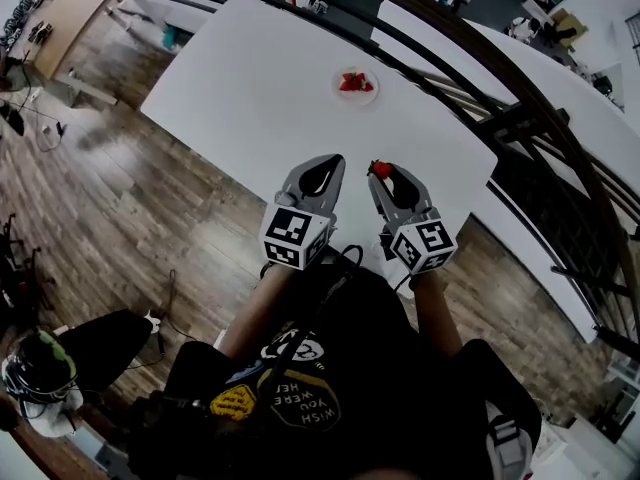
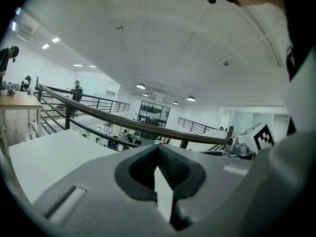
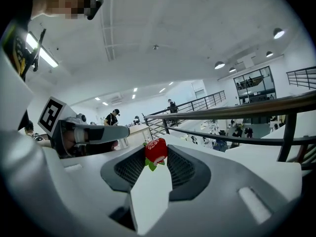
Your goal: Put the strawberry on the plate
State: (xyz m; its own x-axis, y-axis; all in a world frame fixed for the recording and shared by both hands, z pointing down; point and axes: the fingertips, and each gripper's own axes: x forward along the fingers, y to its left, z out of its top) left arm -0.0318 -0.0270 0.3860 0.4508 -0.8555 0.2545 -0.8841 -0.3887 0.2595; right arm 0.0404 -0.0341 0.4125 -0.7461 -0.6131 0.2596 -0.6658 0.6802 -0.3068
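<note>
A small white plate (image 1: 371, 97) sits far out on the white table (image 1: 250, 78), with red strawberries (image 1: 354, 82) lying on it. My right gripper (image 1: 383, 171) hovers over the table's near edge, shut on a red strawberry (image 1: 381, 169) pinched at its fingertips. In the right gripper view the same strawberry (image 3: 156, 152) sits between the tips, green leaves hanging below. My left gripper (image 1: 326, 164) is just to its left, side by side, shut and empty. Its tips (image 2: 158, 148) meet with nothing between them. The plate is in neither gripper view.
A dark curved railing (image 1: 470, 48) runs along the table's far right side, with another white table (image 1: 560, 98) beyond it. Wooden floor (image 1: 120, 208) lies to the left and below. The marker cube of the right gripper (image 2: 260, 137) shows in the left gripper view.
</note>
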